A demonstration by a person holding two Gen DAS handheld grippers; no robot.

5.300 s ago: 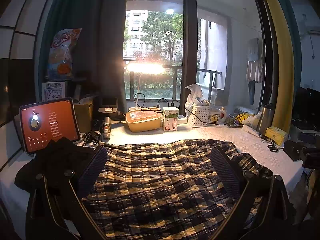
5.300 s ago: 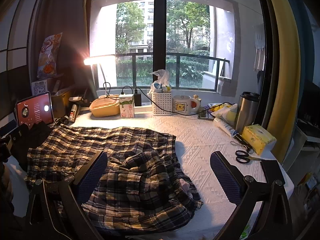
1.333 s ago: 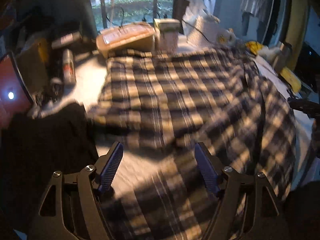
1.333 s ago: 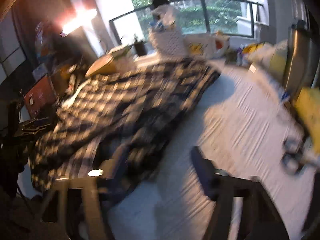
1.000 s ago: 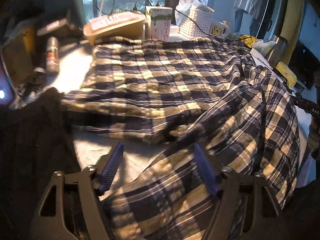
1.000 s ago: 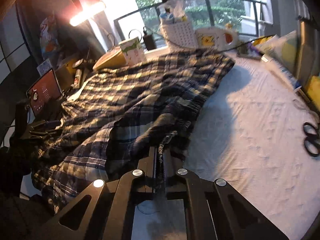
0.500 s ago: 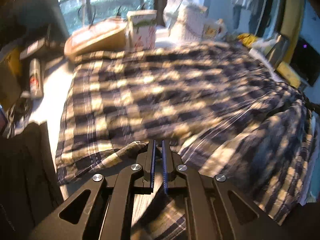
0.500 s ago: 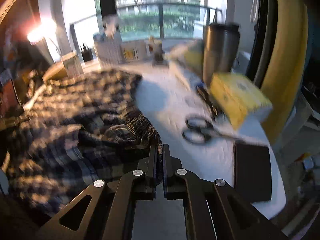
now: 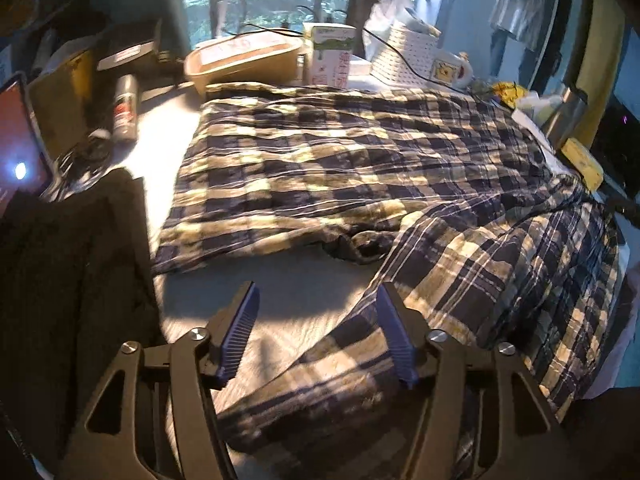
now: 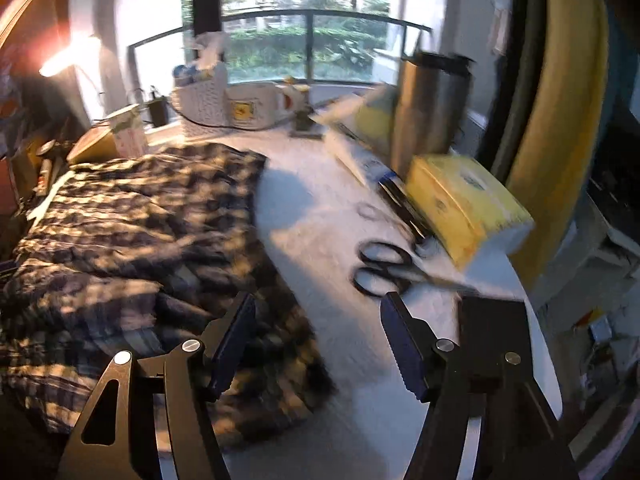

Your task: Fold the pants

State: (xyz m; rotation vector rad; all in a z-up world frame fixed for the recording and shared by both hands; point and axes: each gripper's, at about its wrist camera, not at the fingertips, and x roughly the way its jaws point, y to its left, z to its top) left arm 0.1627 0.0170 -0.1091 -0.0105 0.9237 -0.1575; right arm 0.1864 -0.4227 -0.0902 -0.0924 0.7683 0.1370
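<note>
Dark garment (image 9: 68, 280): black cloth heaped at the far left of the table, just beside the pants.
Tablet (image 9: 16, 148): red lit screen at the left edge, behind the dark garment.
Spray can (image 9: 125, 108): lies on its side left of the pants, near the tablet.
Left gripper (image 9: 318, 334): jaws apart and opening; nothing pinched, with bare tablecloth and the edge of a pant leg below the gap.
Pants (image 9: 360, 168): plaid, spread across the middle of the white tablecloth (image 9: 288, 292); one leg lies flat toward the window, the other runs down the right toward the left gripper.
Tan container (image 9: 244, 58): behind the pants, by the window, with a carton (image 9: 332, 56) just to its right.
Right gripper (image 10: 318, 340): jaws apart and opening; no cloth between the pads, the crumpled pants end under its left finger.
Scissors (image 10: 384, 268): black-handled, on the tablecloth right of the pants, apart from them.
Yellow tissue pack (image 10: 464, 204): just beyond the scissors, in front of a steel tumbler (image 10: 432, 108).
</note>
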